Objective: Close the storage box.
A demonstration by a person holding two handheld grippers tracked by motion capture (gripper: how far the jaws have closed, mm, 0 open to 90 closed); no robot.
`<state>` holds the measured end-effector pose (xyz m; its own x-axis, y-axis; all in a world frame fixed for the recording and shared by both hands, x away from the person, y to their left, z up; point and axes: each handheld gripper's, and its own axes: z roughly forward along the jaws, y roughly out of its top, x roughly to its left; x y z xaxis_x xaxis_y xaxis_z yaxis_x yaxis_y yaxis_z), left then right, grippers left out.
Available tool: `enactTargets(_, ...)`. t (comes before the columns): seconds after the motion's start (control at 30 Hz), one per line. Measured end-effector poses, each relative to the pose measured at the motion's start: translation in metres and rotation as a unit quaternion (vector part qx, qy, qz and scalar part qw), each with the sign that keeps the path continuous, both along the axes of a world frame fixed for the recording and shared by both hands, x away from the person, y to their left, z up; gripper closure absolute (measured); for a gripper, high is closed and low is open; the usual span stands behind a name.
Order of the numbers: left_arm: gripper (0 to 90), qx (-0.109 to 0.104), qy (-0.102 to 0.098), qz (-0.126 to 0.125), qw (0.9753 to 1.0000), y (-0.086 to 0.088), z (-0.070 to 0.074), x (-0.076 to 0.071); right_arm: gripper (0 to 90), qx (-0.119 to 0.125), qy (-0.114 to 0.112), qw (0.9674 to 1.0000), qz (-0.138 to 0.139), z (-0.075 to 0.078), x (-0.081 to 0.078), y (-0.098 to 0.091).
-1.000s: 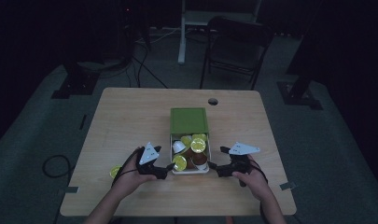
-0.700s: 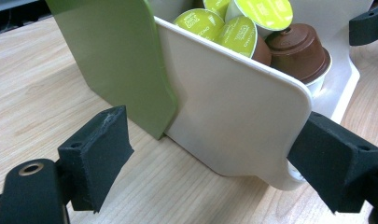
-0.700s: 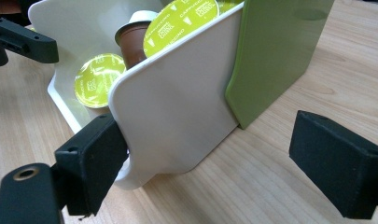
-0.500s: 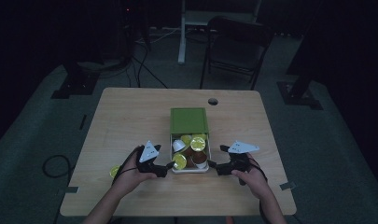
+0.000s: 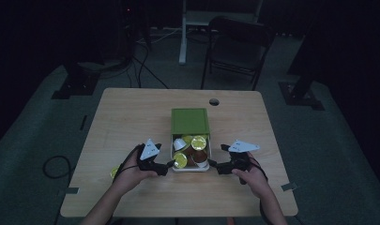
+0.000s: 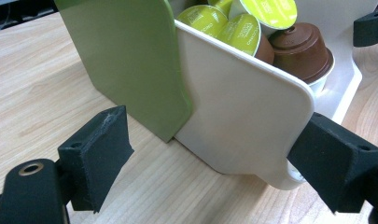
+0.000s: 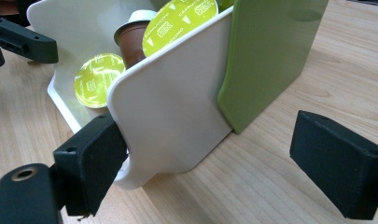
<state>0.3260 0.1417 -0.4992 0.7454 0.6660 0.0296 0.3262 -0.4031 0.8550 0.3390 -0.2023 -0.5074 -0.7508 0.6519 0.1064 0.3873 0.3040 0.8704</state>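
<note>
A green box [image 5: 189,121] lies mid-table with its white drawer [image 5: 190,168] pulled out toward me. The drawer is heaped with yellow-green-lidded and brown coffee capsules [image 5: 198,142]. My left gripper [image 5: 168,165] sits at the drawer's front left corner, and my right gripper [image 5: 213,165] at its front right corner. In the left gripper view the open left gripper [image 6: 219,161] straddles the drawer's side wall [image 6: 242,116], and its right pad rests against the front corner. In the right gripper view the open right gripper [image 7: 214,165] spans the other wall [image 7: 172,112], with its left pad touching the front corner.
One loose yellow-green capsule [image 5: 114,172] lies on the table by my left wrist. A cable hole [image 5: 214,101] sits behind the box. Beyond the table stands a dark chair [image 5: 237,42]. Bare wood stretches to either side of the box.
</note>
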Motion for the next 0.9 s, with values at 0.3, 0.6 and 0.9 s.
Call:
enactTargets(0.3,14.8,-0.004,0.003,0.003,1.0000,0.001,0.001,0.006,10.9,0.004,0.002,1.0000,-0.006,0.001,0.007,0.001)
enactTargets(0.6,14.8,-0.011,0.003,0.008,0.9999,0.001,0.002,0.011,10.9,0.005,0.003,0.9999,-0.013,0.004,0.013,0.001)
enactTargets(0.9,14.8,-0.006,0.001,0.009,0.9999,0.000,0.003,0.016,10.9,0.008,0.006,0.9997,-0.022,0.004,0.018,0.001)
